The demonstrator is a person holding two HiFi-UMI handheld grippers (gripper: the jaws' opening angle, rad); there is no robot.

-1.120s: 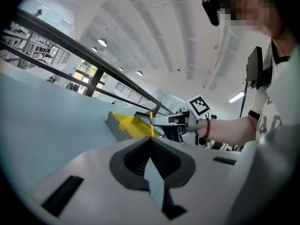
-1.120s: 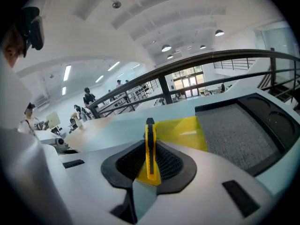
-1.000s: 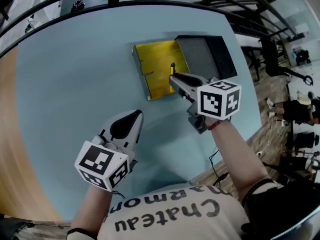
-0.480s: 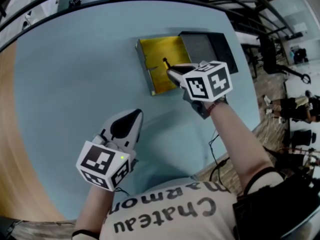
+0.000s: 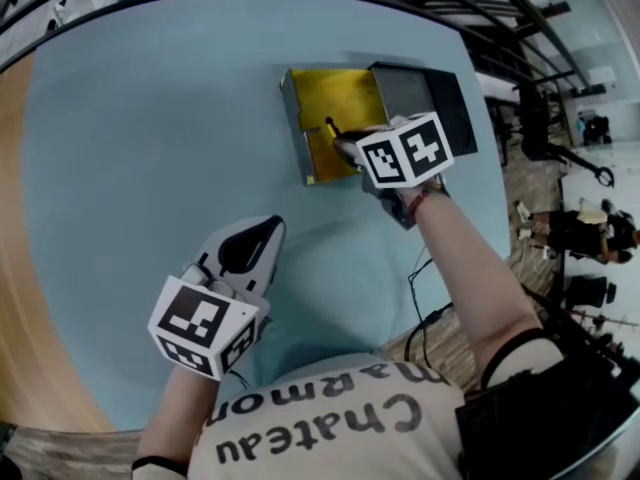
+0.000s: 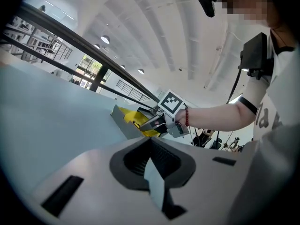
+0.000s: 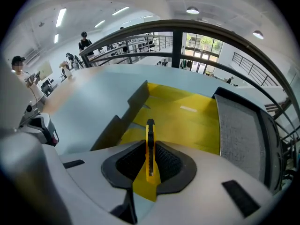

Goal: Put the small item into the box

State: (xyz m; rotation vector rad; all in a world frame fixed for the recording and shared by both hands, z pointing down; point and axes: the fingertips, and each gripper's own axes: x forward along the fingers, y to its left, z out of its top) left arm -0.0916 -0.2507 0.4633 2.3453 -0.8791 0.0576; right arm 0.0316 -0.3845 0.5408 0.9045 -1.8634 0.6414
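Note:
The small item is a yellow-and-black utility knife, held on edge with my right gripper shut on it. It hangs over the near part of the open box, which has a yellow inside and low grey walls. The box's dark grey lid lies flat at its right. My left gripper rests low over the pale blue table, well short of the box, shut and holding nothing. In the left gripper view the right gripper is seen at the box.
The table's right edge runs just past the lid, with floor, cables and chairs beyond. A dark railing curves behind the table's far side. People stand far off at the left.
My right gripper has carried the knife from the box's right side toward its middle and a little farther in. The left gripper has stayed put.

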